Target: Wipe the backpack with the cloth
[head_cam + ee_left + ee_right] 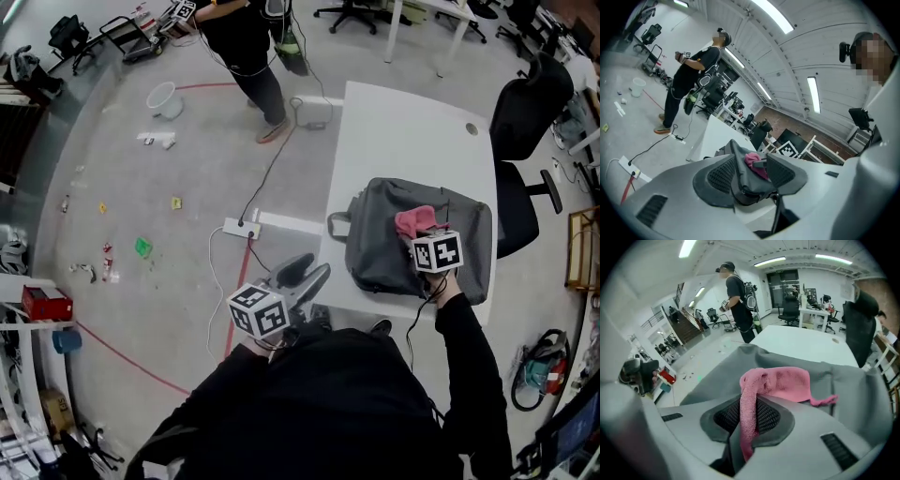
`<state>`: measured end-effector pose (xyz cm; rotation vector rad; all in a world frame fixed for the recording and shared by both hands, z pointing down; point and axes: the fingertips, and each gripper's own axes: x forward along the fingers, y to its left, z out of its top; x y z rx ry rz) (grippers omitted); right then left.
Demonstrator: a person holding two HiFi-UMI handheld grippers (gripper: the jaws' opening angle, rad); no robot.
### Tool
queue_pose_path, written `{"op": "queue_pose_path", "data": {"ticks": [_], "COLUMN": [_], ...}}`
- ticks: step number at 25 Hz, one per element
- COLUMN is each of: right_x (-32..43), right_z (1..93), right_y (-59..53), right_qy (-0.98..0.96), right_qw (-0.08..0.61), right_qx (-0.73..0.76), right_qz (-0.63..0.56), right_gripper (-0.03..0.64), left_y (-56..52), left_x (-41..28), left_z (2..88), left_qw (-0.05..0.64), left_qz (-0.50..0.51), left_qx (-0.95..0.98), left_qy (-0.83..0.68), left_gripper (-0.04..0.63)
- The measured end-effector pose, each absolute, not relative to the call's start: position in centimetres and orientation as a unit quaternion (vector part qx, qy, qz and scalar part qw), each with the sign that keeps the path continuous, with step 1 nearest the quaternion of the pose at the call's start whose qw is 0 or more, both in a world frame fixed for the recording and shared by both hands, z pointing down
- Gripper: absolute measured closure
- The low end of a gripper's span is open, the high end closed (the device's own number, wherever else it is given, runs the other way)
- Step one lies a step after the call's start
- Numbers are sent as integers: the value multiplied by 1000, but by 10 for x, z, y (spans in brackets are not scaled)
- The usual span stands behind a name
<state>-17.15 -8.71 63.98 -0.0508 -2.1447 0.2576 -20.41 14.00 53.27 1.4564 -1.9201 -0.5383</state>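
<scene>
**Step in hand:** wiping. The right gripper (750, 414) is pinching the cloth (783, 383) between nearly closed jaws. One end of the cloth is hanging down through the jaws, and the rest is lying on top of the backpack (380, 246).

**Location:** the backpack is lying flat on the table (403, 131), at the end nearest the person.

**Left gripper:** the left gripper (315, 266) is standing with jaws wide and is gripping nothing. It is sitting just off the table's left edge, near the backpack but apart from it. The backpack is showing in line with its gap.

**Next move, as judged:**
- The cloth is bunched, so it is calling for pressing down flat and drawing across the panel in strokes.
- The soft fabric is likely to drag or wrinkle under the cloth, so the left gripper is probably needing to steady the near edge.
- How much is already wiped cannot be told.
</scene>
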Motion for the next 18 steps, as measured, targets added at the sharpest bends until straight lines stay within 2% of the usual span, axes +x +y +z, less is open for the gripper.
{"op": "queue_pose_path", "data": {"ticks": [5, 8, 12, 18], "right_x": [-254, -271, -259, -192], "right_z": [595, 570, 579, 595], "right_y": [19, 52, 49, -20], "right_qy": [-902, -909, -905, -903], "right_qw": [395, 363, 375, 392], "right_qx": [-125, -170, -181, -125], "right_qz": [122, 111, 91, 123], "right_gripper": [545, 545, 545, 545], "left_y": [196, 211, 207, 160], "left_x": [-232, -228, -215, -187], "left_z": [528, 528, 531, 531], "left_qw": [317, 314, 313, 318], "left_qz": [-204, -204, -208, -202], "left_qx": [522, 503, 496, 515], "left_qy": [-765, -779, -782, -770], "left_gripper": [368, 368, 368, 368]}}
